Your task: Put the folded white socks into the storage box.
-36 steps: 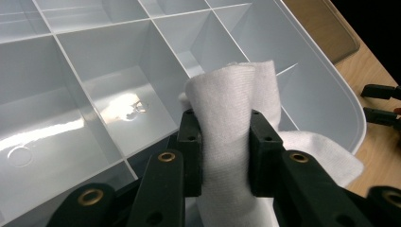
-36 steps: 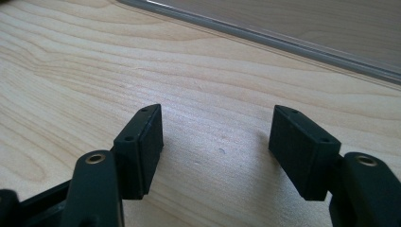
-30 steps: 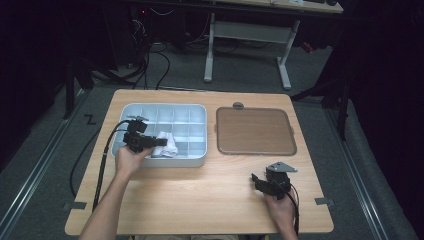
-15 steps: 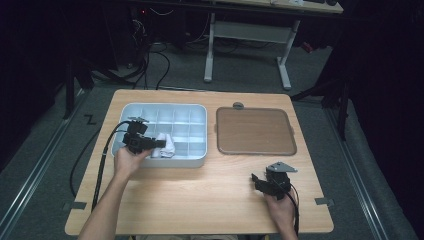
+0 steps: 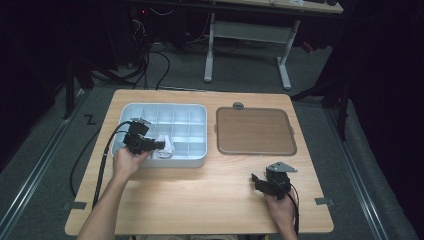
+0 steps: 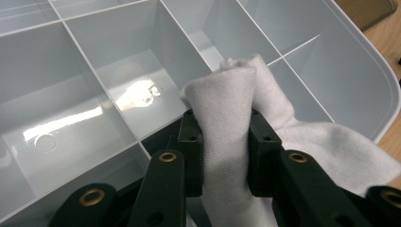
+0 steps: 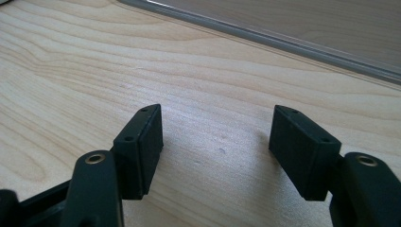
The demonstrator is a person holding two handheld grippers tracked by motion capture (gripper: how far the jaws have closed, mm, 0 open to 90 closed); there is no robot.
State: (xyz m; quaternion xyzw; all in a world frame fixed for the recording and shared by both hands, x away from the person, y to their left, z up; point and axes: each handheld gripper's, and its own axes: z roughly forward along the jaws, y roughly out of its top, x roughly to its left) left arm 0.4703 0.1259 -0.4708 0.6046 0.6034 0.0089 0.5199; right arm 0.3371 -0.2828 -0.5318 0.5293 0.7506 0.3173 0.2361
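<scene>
A pale grey compartment tray (image 5: 196,116) lies at the left back of the wooden table. My left gripper (image 5: 159,145) hangs over its front row, shut on a folded white cloth (image 5: 166,147). In the left gripper view the cloth (image 6: 227,113) is pinched between both pads and bulges above them, over the tray's dividers (image 6: 108,66). My right gripper (image 5: 256,180) rests low over the bare table near the front right, open with nothing between its fingers. In the right gripper view its jaws stand wide apart above the wood (image 7: 217,137).
A brown tray lid (image 5: 254,131) with a grey rim lies right of the compartment tray, and its edge (image 7: 293,42) crosses the top of the right gripper view. A small grey knob (image 5: 238,105) sits behind it. A metal stand (image 5: 245,35) is on the floor beyond the table.
</scene>
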